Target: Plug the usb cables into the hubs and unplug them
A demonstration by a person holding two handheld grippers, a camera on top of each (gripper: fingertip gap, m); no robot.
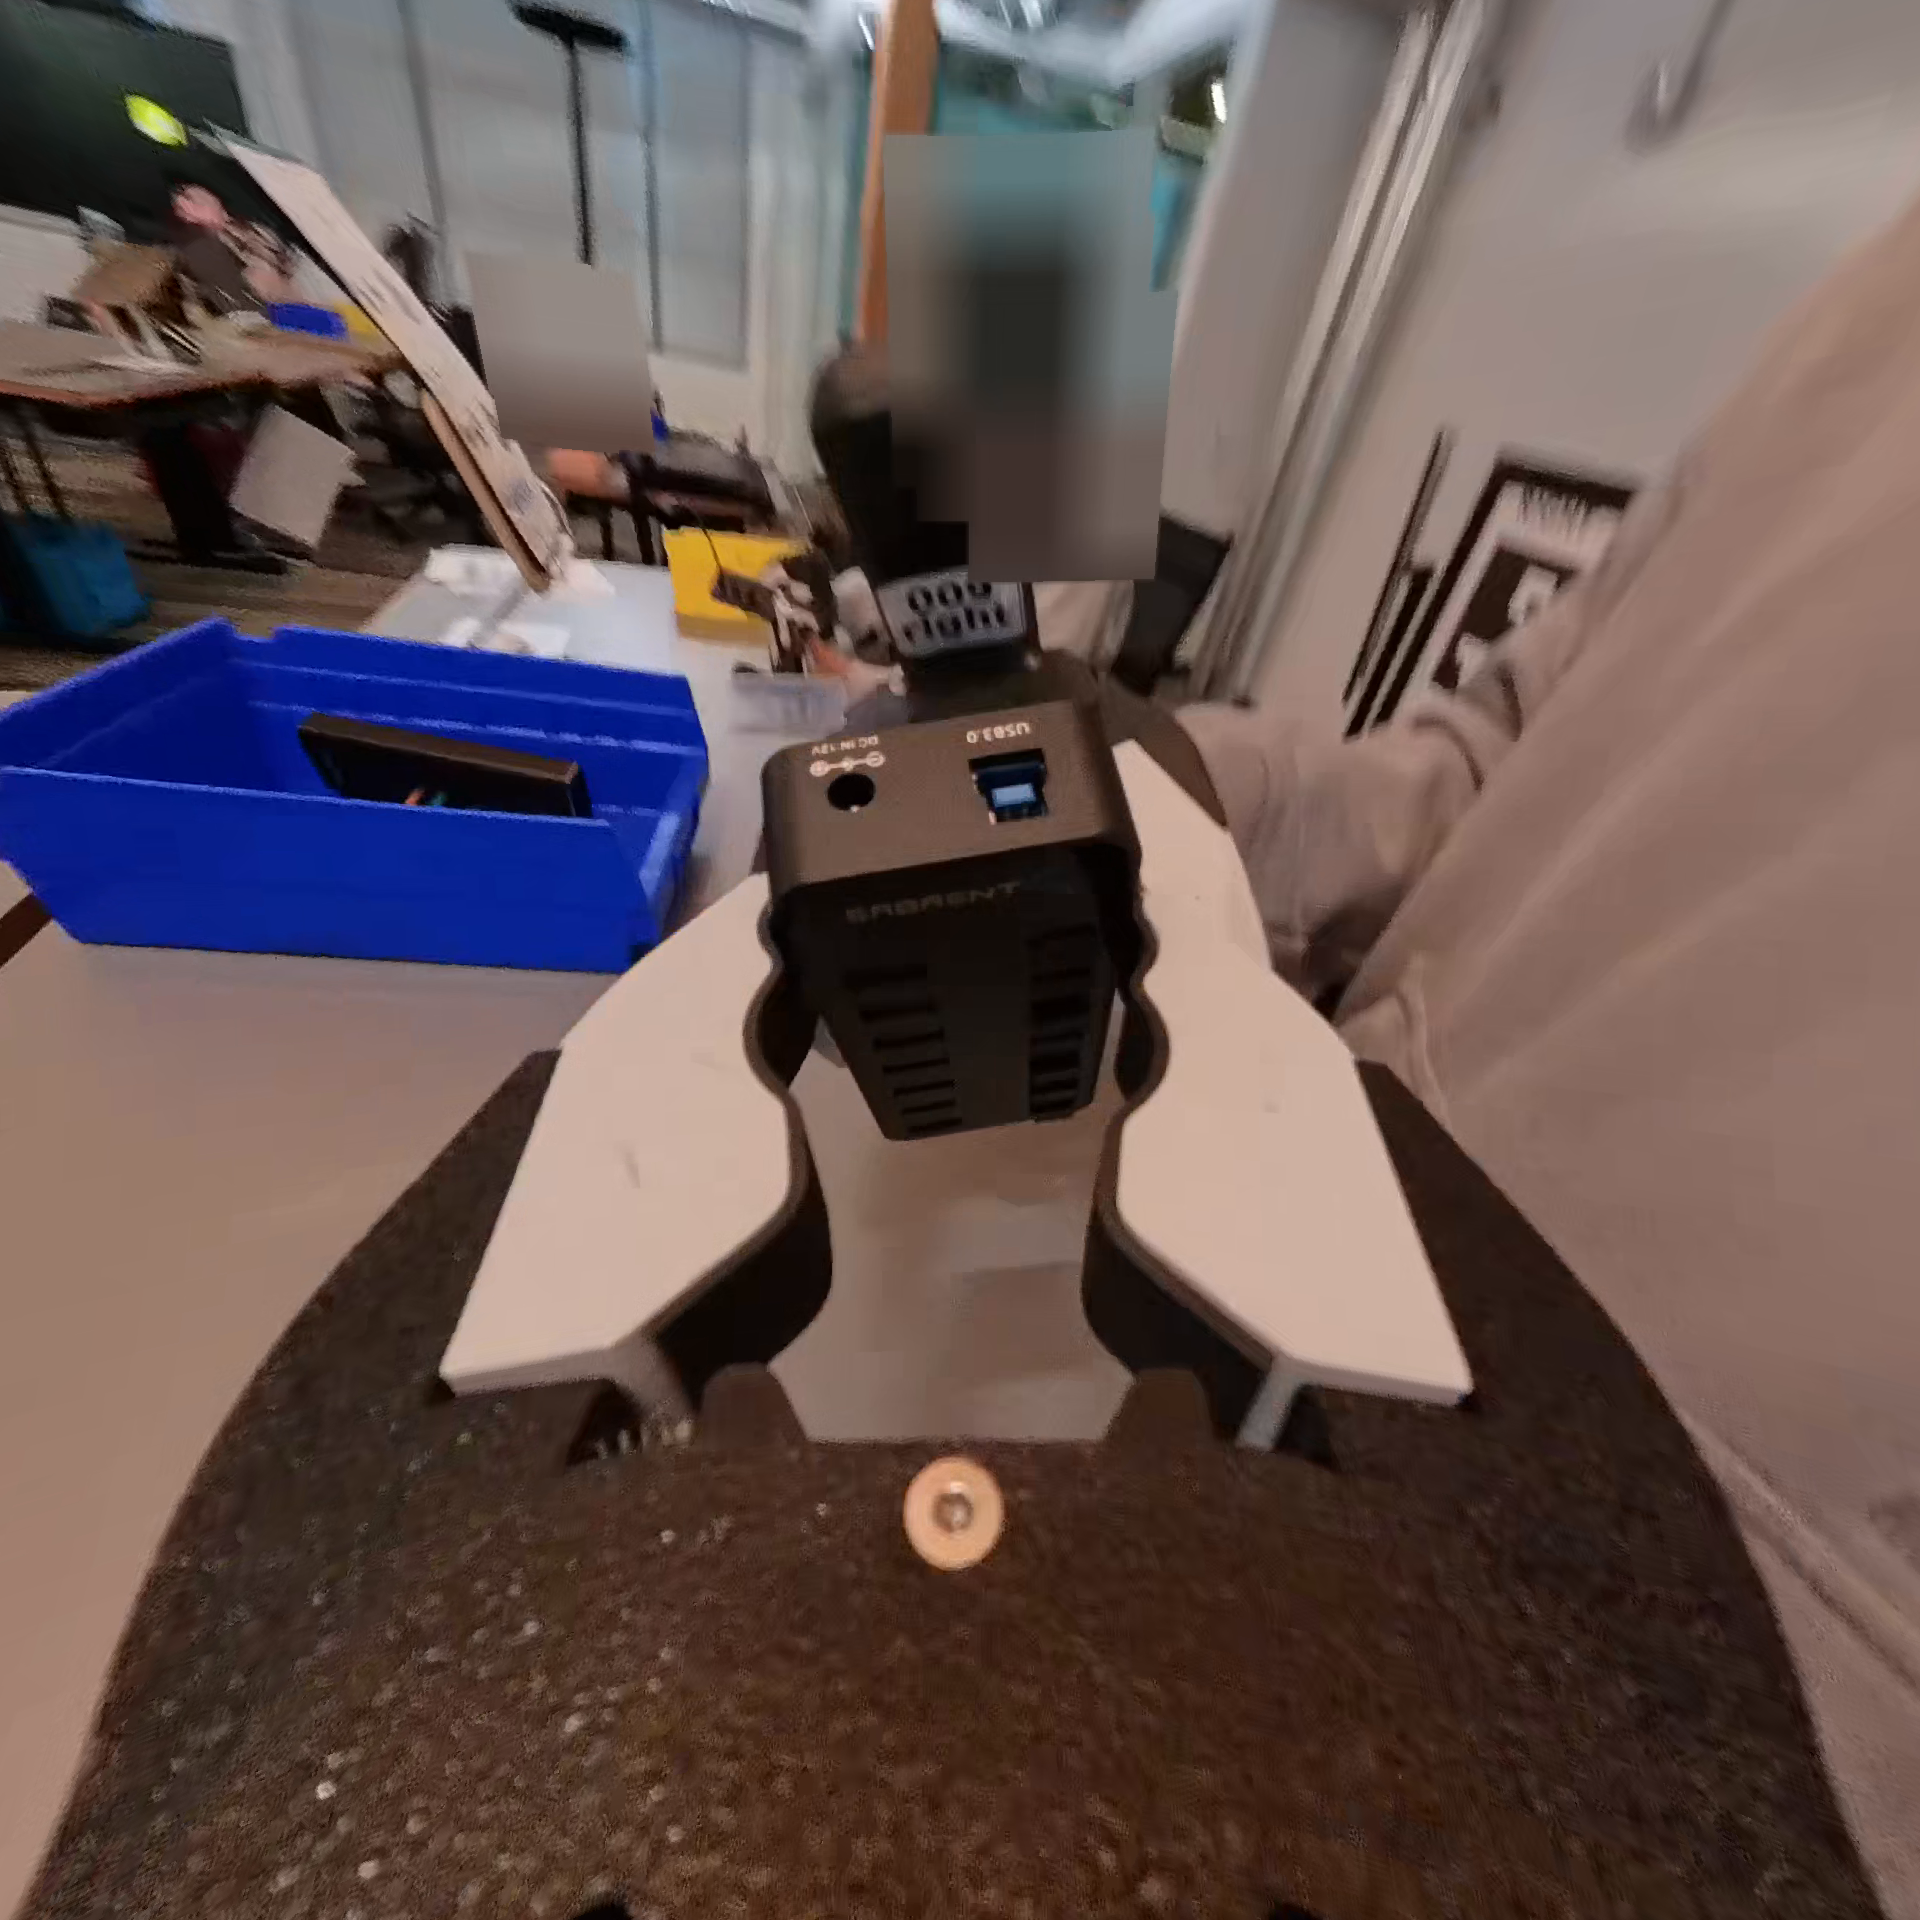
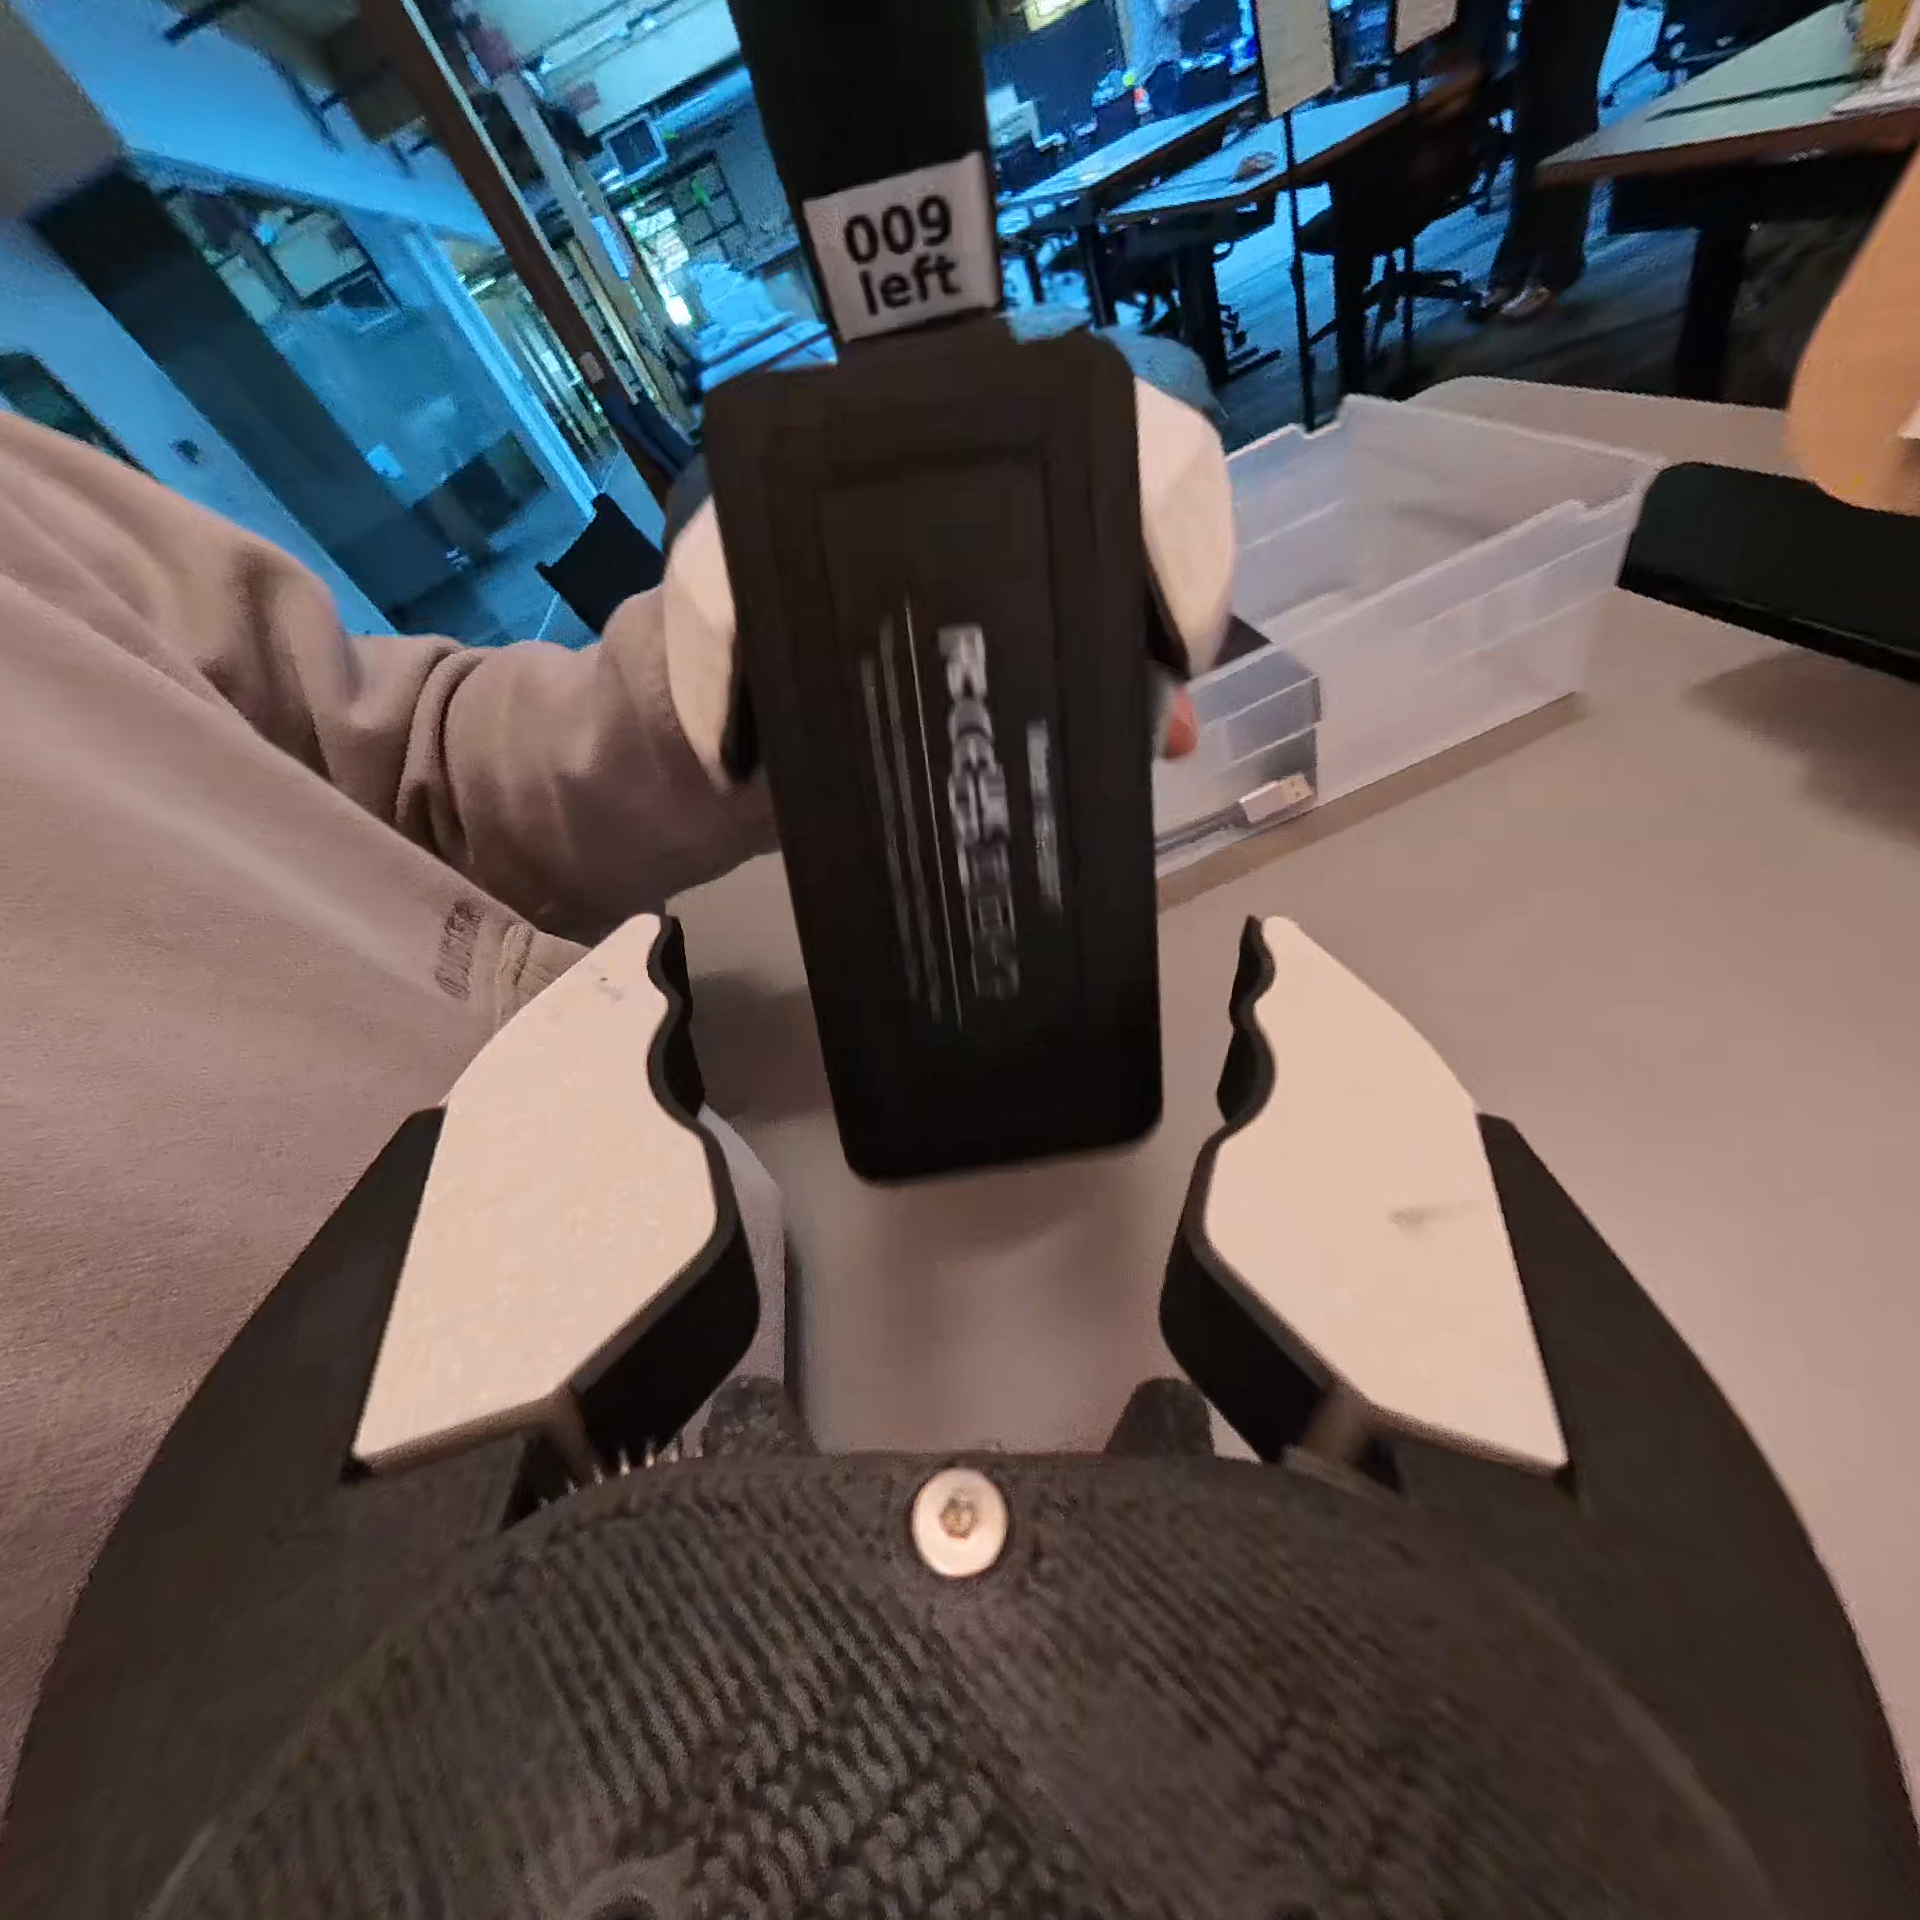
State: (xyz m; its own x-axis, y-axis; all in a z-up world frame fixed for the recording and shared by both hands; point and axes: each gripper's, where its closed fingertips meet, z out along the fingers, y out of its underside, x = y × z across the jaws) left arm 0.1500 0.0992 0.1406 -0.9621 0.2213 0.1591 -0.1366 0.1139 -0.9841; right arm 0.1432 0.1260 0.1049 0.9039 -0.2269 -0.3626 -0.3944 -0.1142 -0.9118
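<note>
My left gripper [image 1: 951, 935] pinches the black USB hub [image 1: 945, 904], its long axis pointing straight at my right gripper [image 2: 961, 1039] — spread wide, empty; the hub's end sits between those fingers. The silver USB plug [image 2: 1273, 800] lies on the tabletop [image 2: 1558, 987] ahead-right, beside the clear bin [image 2: 1455, 540].

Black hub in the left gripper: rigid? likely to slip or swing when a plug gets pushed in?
The hub looks like a rigid, boxy shell, so it probably won't flex. The left gripper clamps only its upper end, with the rest hanging free, so a push may pivot it. Its smooth sides could slip, though the scalloped fingers should help.
</note>
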